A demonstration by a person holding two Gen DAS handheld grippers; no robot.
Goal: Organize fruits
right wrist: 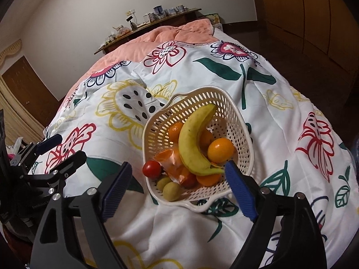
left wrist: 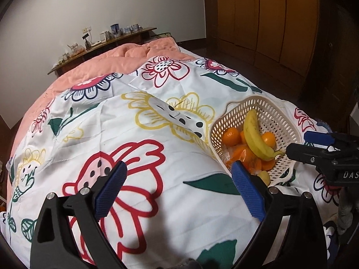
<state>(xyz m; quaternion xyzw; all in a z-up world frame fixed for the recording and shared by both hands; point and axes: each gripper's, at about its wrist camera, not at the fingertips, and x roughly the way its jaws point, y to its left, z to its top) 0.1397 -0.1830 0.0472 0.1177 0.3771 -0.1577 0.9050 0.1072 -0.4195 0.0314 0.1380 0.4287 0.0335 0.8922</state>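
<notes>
Both jaws hanging released; banana (right wrist: 193, 139) topping basket (right wrist: 241, 121) looking soft, bruisable — grabbing mid-body, gently, is safest.

Ahead of the wide-open jaws of the right gripper (right wrist: 177, 183) stands the basket (right wrist: 244, 134), its banana (right wrist: 193, 139) blocking the top, while bare bedcover (right wrist: 291, 157) lies right.

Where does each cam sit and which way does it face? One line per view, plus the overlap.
Left wrist: on the left gripper, low over the bed, facing its far end; own open fingers frame the flowered cover, and the basket sits off to the right, with the right gripper beyond it.
Right wrist: on the right gripper, looking down into the basket; own open fingers show, left gripper at left.
Shared: basket, banana, oranges, bed.
</notes>
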